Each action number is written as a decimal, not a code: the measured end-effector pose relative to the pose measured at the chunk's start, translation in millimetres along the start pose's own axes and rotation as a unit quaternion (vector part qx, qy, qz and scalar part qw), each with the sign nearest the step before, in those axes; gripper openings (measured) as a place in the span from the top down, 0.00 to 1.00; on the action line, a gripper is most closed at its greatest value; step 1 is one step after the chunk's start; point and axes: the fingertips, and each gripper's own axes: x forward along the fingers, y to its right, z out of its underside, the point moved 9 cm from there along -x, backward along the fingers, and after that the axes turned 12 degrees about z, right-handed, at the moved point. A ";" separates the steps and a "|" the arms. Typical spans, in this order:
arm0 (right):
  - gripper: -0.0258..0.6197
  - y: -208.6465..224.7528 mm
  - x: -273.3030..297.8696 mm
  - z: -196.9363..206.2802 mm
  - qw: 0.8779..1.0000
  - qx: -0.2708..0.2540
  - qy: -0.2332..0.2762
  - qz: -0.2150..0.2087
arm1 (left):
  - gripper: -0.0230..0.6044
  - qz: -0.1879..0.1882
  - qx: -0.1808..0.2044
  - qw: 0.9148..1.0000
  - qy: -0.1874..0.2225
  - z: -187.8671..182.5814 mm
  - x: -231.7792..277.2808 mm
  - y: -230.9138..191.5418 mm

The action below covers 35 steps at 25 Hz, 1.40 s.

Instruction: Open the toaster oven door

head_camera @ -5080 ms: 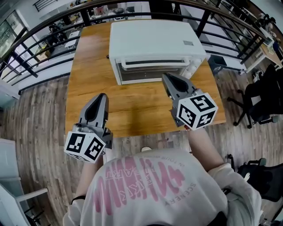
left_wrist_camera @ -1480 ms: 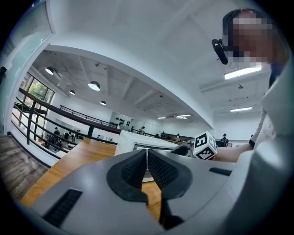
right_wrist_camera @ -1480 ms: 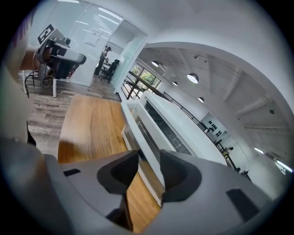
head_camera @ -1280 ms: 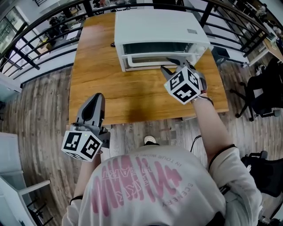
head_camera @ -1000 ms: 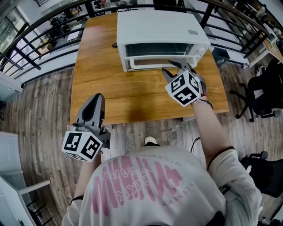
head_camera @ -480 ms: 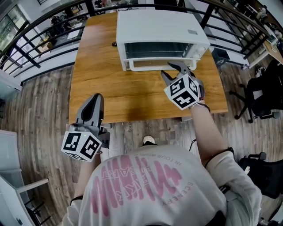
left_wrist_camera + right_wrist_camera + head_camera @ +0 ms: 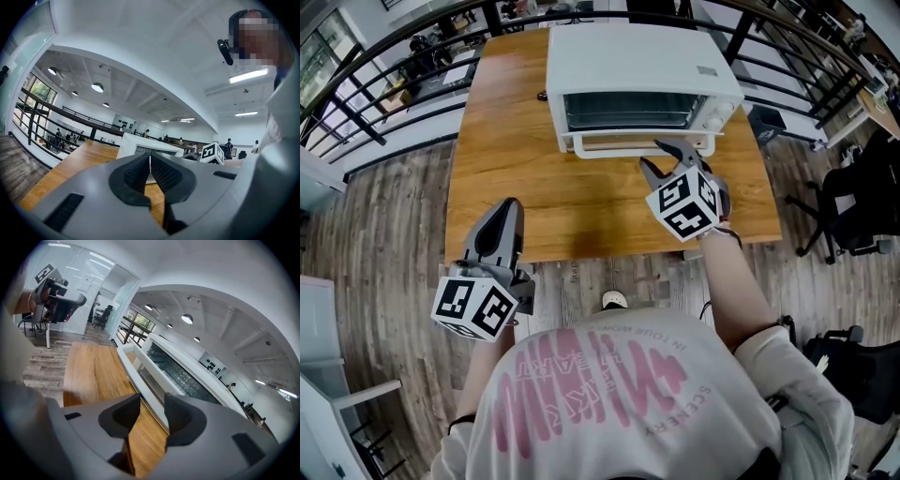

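Wooden counter (image 7: 581,216) carries it all. Over its near-left corner, the left tongs (image 7: 510,206) are pinched together, empty. The right tongs (image 7: 661,157), spread and gripping nothing, sit beside the lowered door (image 7: 619,143) of the toaster oven (image 7: 628,61) at the far edge. Ease the door flat, pressing gently.

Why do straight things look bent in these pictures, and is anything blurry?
Head view: the wide lens bows the railing and table edges. Left gripper view: black rounded corners; ceiling lamps glow bright. Right gripper view: near wood looks smeared.

A wooden table (image 7: 506,187) bears a white toaster oven (image 7: 628,56).
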 end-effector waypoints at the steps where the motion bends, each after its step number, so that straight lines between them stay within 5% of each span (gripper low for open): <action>1: 0.71 -0.5 -0.2 -0.1 1.000 0.000 0.000 0.000 | 0.92 0.001 0.000 1.000 0.000 -0.3 0.5 0.0; 35: 0.70 -12.4 -7.7 8.9 1.000 0.005 -0.002 0.003 | 0.92 0.006 -0.004 1.000 0.004 -0.1 3.6 -1.7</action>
